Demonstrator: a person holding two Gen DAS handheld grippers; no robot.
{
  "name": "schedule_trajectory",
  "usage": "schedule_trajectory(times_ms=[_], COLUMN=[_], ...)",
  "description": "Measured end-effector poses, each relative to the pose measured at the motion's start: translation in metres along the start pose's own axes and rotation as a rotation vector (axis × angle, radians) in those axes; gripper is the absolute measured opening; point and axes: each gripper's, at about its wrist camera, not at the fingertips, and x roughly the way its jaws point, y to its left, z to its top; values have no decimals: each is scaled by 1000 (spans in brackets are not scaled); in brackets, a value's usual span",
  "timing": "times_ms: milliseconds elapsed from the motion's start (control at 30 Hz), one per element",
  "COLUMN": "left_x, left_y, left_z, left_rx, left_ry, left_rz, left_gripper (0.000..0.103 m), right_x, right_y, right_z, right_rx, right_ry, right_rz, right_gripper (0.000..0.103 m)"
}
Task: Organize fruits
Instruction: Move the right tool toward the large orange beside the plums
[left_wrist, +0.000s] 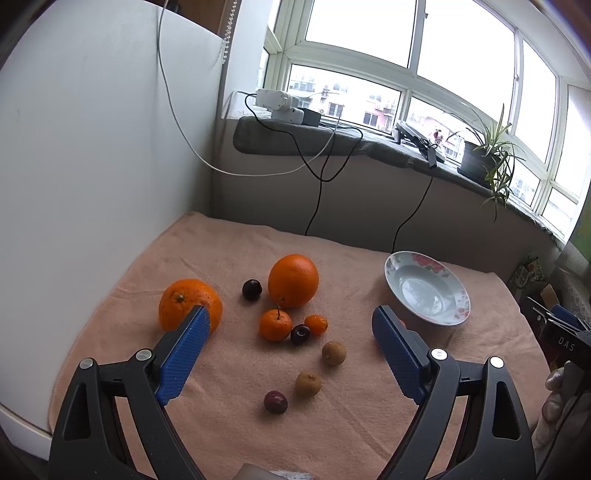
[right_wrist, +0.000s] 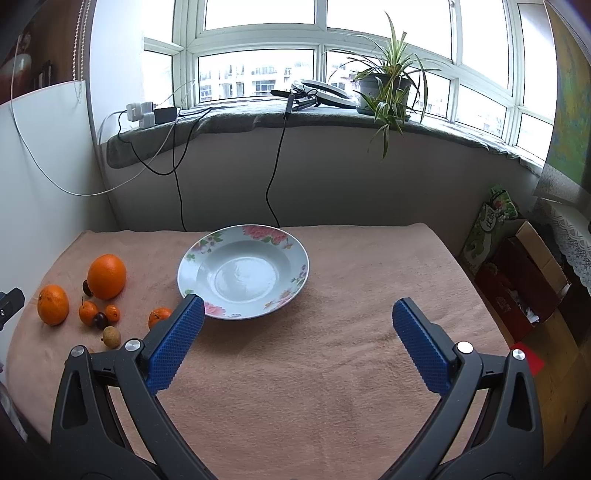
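Note:
Fruit lies loose on a peach towel (left_wrist: 229, 424). Two big oranges (left_wrist: 293, 280) (left_wrist: 184, 304), a small mandarin (left_wrist: 275, 325), a kumquat (left_wrist: 316, 324), dark plums (left_wrist: 252, 289) (left_wrist: 300, 334) (left_wrist: 275, 401) and brown longans (left_wrist: 334, 353) (left_wrist: 307, 383) sit between my left gripper's blue pads. My left gripper (left_wrist: 291, 319) is open above them, holding nothing. A floral white plate (right_wrist: 243, 271) stands bare in the middle of the towel (right_wrist: 332, 369). My right gripper (right_wrist: 297, 306) is open just before the plate. A mandarin (right_wrist: 159, 317) peeks past its left finger (right_wrist: 173, 347).
A white board (left_wrist: 92, 166) walls the left side. Behind the table runs a windowsill (right_wrist: 295, 114) with chargers, cables hanging down and a potted plant (right_wrist: 386, 88). Boxes and bags (right_wrist: 517, 273) stand on the floor to the right. A hand (left_wrist: 557, 402) shows at the left view's right edge.

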Motion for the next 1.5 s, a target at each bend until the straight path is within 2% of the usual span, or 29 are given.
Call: schedule_trajectory(times_ms=[267,600,733,933,1100,1233,1333,1400,1500], left_x=[13,38,46,62,77,94,104,109,116], left_y=[6,15,19,24,30,31,31,28,23], left_z=[-1,2,4,3,9,13,15,15,17], left_rx=[-16,-35,-39,-43,-79,-82,-75,-64,-28], left_ry=[26,64,76,101,127,144,163,176,188], left_rz=[-20,-11,4,-2,-69,-91,-104,-129,-132], left_gripper=[90,90,90,90,90,89,88,83,81], right_x=[9,26,38,66,90,112,127,135,143], right_y=[12,45,60,85,115,135,146,150,160], right_z=[3,13,18,28,27,29,35,38,43], right_rx=[-26,-99,-115,-133,-177,-169,-178,-178,-181], right_ry=[1,-33,-22,49,134,211,264,287,306], right_rz=[27,126,200,313,461,511,507,529,563], right_gripper=[103,103,103,103,103,103,103,103,103])
